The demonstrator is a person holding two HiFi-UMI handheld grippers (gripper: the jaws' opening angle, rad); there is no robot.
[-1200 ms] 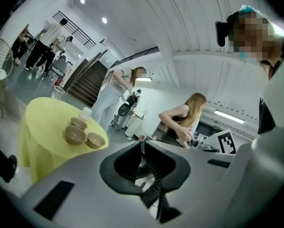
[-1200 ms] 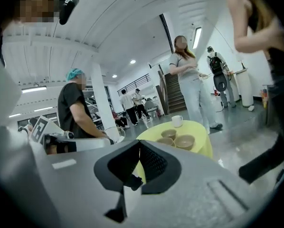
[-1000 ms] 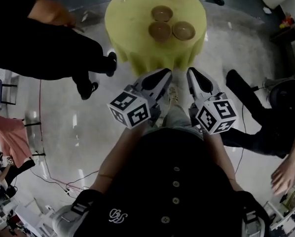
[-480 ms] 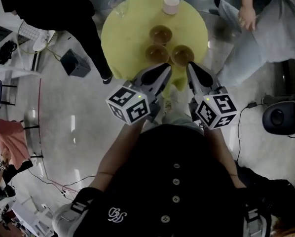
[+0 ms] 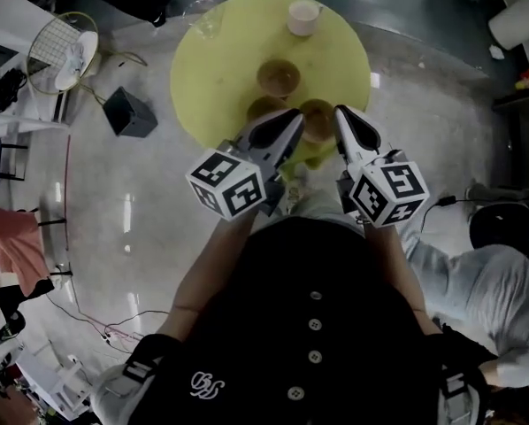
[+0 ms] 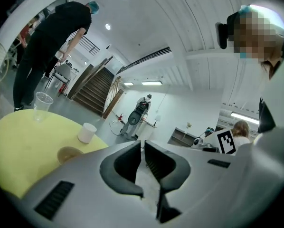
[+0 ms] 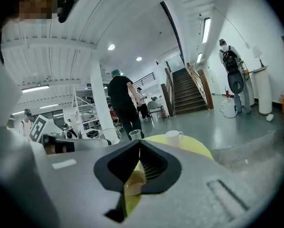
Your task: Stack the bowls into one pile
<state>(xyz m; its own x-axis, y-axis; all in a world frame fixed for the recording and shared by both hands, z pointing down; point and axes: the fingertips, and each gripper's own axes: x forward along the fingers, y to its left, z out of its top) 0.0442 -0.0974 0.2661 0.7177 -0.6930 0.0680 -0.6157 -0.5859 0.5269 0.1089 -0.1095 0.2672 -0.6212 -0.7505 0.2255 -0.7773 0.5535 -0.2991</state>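
Three brown bowls sit apart on the round yellow table (image 5: 220,69). The far bowl (image 5: 278,78) is in full view. A near-left bowl (image 5: 261,107) is partly hidden behind my left gripper (image 5: 293,119). A near-right bowl (image 5: 317,119) shows between the two grippers. My right gripper (image 5: 341,115) hangs beside it, above the table's near edge. Both grippers are shut with nothing in them. In the left gripper view one bowl (image 6: 69,154) lies left of the gripper (image 6: 143,145). In the right gripper view a bowl (image 7: 134,185) shows below the gripper (image 7: 139,143).
A white cup (image 5: 303,15) and a clear glass (image 5: 207,20) stand at the table's far side. On the floor to the left are a black box (image 5: 127,112) and a white wire fan (image 5: 65,51). A person in grey (image 5: 486,299) crouches at the lower right.
The table has come nearer and both grippers have moved forward over its near edge, now covering part of the near bowls. The people standing beside the table have left the head view.
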